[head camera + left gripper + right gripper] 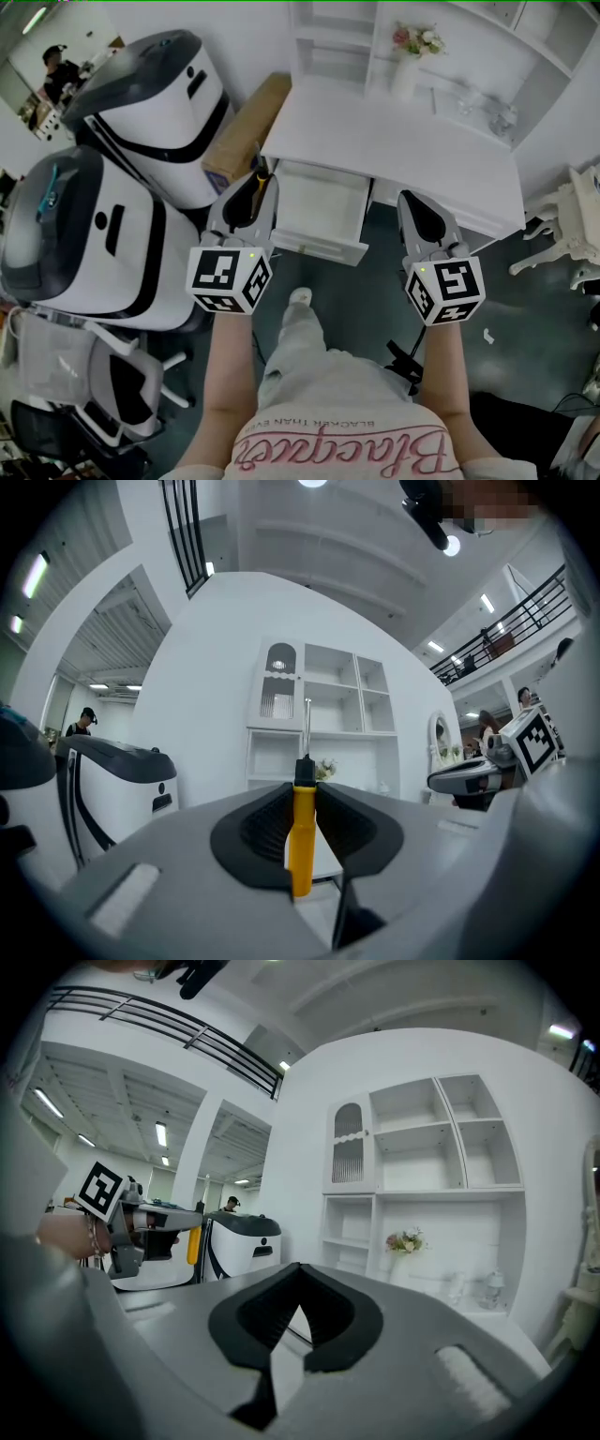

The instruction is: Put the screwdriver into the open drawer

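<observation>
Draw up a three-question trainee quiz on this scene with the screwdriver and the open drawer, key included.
1. True or false: the white pull-out drawer of the white desk stands open.
2. The yellow-handled screwdriver is: A) lying in the drawer; B) clamped upright in the left gripper; C) lying on the desk top.
3. Fill in: the right gripper, jaws together, holds ____.

Key: 1 true; 2 B; 3 nothing.
</observation>
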Available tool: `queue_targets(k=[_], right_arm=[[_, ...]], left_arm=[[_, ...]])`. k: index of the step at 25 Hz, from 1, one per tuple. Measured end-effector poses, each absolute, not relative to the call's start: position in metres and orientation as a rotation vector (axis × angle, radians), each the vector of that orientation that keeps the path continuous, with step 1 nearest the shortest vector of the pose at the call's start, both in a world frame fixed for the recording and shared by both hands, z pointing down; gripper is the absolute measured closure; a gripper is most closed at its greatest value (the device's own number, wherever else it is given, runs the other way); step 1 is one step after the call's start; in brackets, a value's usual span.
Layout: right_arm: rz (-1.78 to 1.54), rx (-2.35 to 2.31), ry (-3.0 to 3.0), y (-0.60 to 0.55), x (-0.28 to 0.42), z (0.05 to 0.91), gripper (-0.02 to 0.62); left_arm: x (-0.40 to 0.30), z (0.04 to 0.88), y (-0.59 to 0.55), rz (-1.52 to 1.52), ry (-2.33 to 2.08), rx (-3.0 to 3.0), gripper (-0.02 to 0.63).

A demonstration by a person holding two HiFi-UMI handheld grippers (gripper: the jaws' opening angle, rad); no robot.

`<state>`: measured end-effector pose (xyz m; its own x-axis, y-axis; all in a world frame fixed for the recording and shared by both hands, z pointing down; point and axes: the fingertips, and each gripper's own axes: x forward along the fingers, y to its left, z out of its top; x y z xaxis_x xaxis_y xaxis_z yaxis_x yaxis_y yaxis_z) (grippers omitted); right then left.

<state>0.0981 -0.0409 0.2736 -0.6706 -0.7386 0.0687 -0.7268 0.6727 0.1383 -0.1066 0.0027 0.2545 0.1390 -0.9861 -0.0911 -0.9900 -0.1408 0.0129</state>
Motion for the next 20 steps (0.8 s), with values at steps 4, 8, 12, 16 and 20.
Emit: queue_targets(k=[4, 8, 12, 16, 20], right_arm=[[-0.148, 1.255, -2.749, -0.066, 0.086, 0.27, 0.594], [-0.139, 1.288, -2.723, -0.092, 0.074, 0.268, 0.594], [-0.108, 1.334, -2.696, -0.116, 0.064, 0.264, 0.594], [-0.084, 1.376, -2.666, -0.14, 0.056, 0.263, 0.594], [-0.039, 1.448, -2.616, -0.162, 0.051, 0.265, 0.594]], left_arm=[[-0.119, 0.251, -0.03, 0.12, 1.994, -2.362, 0.511], [-0.133, 0.249, -0.063, 0.118, 1.971, -2.392, 0.511], [-0.145, 0.245, -0.095, 0.107, 1.941, -2.437, 0.511], [-0.154, 0.243, -0.125, 0.092, 1.913, -2.476, 0.511], [-0.163, 0.244, -0.155, 0.069, 1.868, -2.533, 0.511]])
